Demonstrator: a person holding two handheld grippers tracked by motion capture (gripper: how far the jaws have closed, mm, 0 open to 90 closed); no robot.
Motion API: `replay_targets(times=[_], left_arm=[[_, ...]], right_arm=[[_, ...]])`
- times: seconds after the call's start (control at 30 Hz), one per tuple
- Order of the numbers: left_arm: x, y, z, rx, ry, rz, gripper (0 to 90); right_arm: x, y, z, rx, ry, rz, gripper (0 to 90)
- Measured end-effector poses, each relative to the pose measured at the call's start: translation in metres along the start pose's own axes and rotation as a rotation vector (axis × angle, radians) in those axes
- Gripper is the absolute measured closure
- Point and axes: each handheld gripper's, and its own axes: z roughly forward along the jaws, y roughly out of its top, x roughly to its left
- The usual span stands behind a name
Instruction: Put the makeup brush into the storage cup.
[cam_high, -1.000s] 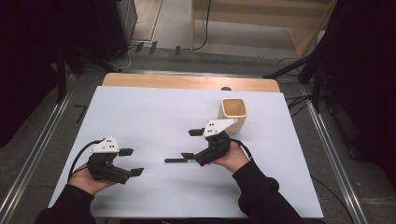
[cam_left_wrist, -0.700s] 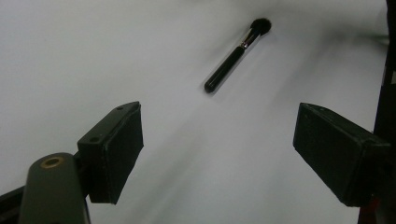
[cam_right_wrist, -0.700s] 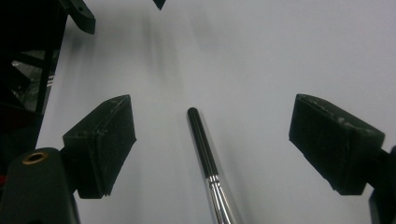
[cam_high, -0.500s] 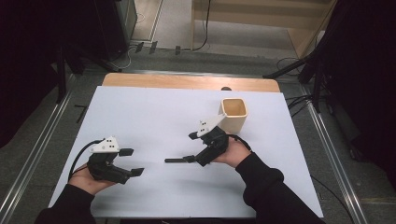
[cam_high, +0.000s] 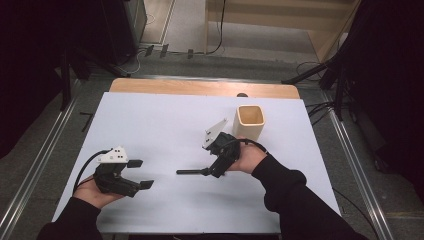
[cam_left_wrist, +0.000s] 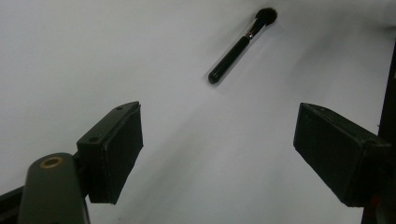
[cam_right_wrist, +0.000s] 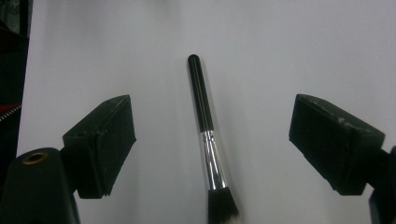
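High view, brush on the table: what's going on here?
A person holds a tool in each hand over a white table. The right tool is open, its jaws either side of a black makeup brush lying flat, not yet gripped. The left tool is open nearer the table's left side. A tan cup stands upright behind.

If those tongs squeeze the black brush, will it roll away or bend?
The brush has a round, smooth black handle lying flat on the white table, so a sideways nudge would probably roll it. The handle and shiny metal collar look stiff, so likely no bending; only the bristles seem soft. The open right tongs straddle it, so closing evenly should trap it.
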Motion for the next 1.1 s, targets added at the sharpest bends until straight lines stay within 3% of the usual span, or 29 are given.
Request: replay_targets(times=[0.47, 0.73, 0.97, 1.1], left_arm=[[-0.001, 0.000, 0.001, 0.015, 0.004, 0.006, 16.6], [-0.001, 0.000, 0.002, 0.028, 0.011, 0.010, 16.6], [-0.001, 0.000, 0.002, 0.030, 0.011, 0.011, 16.6], [-0.001, 0.000, 0.002, 0.030, 0.010, 0.010, 16.6]], right_arm=[[0.001, 0.013, 0.003, 0.151, -0.006, -0.044, 15.4], [0.003, 0.022, 0.007, 0.260, -0.007, -0.099, 17.5], [0.006, 0.025, 0.014, 0.348, -0.011, -0.112, 18.3], [0.006, 0.024, 0.018, 0.364, -0.004, -0.118, 19.4]])
